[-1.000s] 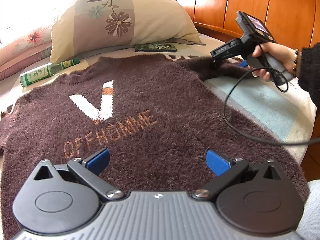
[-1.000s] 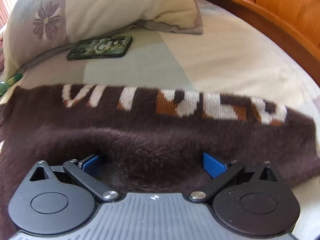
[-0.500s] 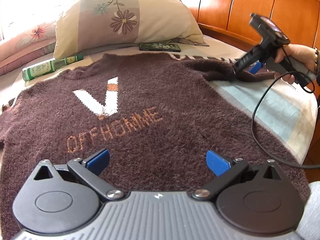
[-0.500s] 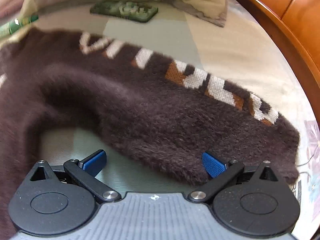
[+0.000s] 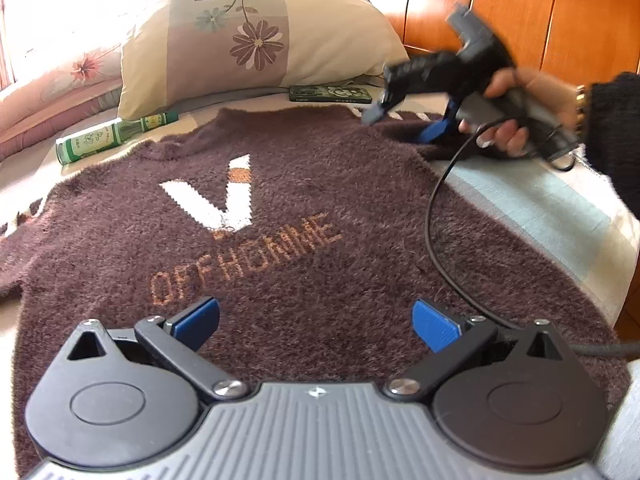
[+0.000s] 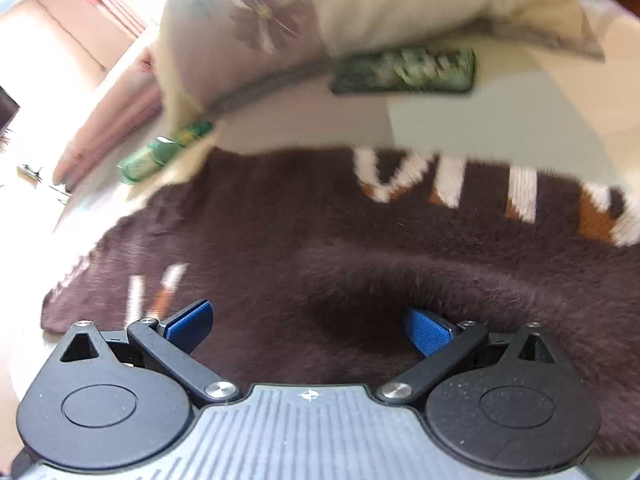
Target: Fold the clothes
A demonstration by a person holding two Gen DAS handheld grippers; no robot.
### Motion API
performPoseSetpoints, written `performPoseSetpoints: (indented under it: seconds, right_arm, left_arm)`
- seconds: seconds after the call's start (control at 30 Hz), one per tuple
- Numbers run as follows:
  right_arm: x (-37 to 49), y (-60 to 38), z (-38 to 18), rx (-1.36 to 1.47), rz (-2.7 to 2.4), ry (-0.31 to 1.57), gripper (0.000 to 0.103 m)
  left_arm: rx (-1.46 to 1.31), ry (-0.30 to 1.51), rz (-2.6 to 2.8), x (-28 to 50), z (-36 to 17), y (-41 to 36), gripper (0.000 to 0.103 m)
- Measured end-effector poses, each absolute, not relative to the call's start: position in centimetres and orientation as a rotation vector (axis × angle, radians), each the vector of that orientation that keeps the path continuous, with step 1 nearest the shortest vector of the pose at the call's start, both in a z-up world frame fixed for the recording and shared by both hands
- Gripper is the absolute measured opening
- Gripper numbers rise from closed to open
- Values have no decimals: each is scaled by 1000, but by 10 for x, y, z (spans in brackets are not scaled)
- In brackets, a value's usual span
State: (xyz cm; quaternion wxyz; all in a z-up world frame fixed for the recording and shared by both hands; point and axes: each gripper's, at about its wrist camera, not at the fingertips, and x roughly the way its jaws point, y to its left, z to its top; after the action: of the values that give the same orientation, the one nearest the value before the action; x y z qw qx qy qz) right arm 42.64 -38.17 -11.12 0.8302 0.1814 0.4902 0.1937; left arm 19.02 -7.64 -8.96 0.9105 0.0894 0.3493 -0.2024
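Two grippers over a fuzzy brown sweater (image 5: pixel 304 216) spread flat on the bed (image 5: pixel 560 208), green bottle (image 5: pixel 108 136) lying off its left shoulder. Left gripper (image 5: pixel 316 322) hangs above the hem, fingers wide apart, nothing in them. Right gripper (image 6: pixel 306 326) is over by the right sleeve (image 6: pixel 460 264), also spread wide, holding nothing.

**Bed and what lies on it**

The bed (image 5: pixel 532 204) has a pale sheet with light blue and cream blocks and a glossy wooden headboard (image 5: pixel 560 20) behind it. A fuzzy brown sweater (image 5: pixel 304 184) lies spread flat across the sheet, front up, lettered "OFFHOMME". Beyond its collar a flowered pillow (image 5: pixel 248 40) rests near the headboard. A green bottle (image 5: pixel 108 136) lies on its side just beside the pillow, and a green-cased phone (image 5: pixel 330 94) lies flat at the pillow's edge.
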Motion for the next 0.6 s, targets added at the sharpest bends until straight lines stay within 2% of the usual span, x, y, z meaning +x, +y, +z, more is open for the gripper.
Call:
performPoseSetpoints:
  seconds: [0.3, 0.37, 0.5, 0.6]
  right_arm:
    - [395, -368, -107, 246, 442, 1108, 103]
    - [402, -373, -97, 298, 435, 1127, 103]
    - [416, -385, -77, 426, 437, 1027, 103]
    - [433, -383, -84, 481, 439, 1030, 103]
  left_arm:
    - [87, 704, -423, 192, -77, -50, 102]
    - [89, 697, -412, 192, -75, -48, 102]
    - [87, 684, -402, 193, -71, -44, 102]
    - [82, 685, -392, 195, -71, -42, 102]
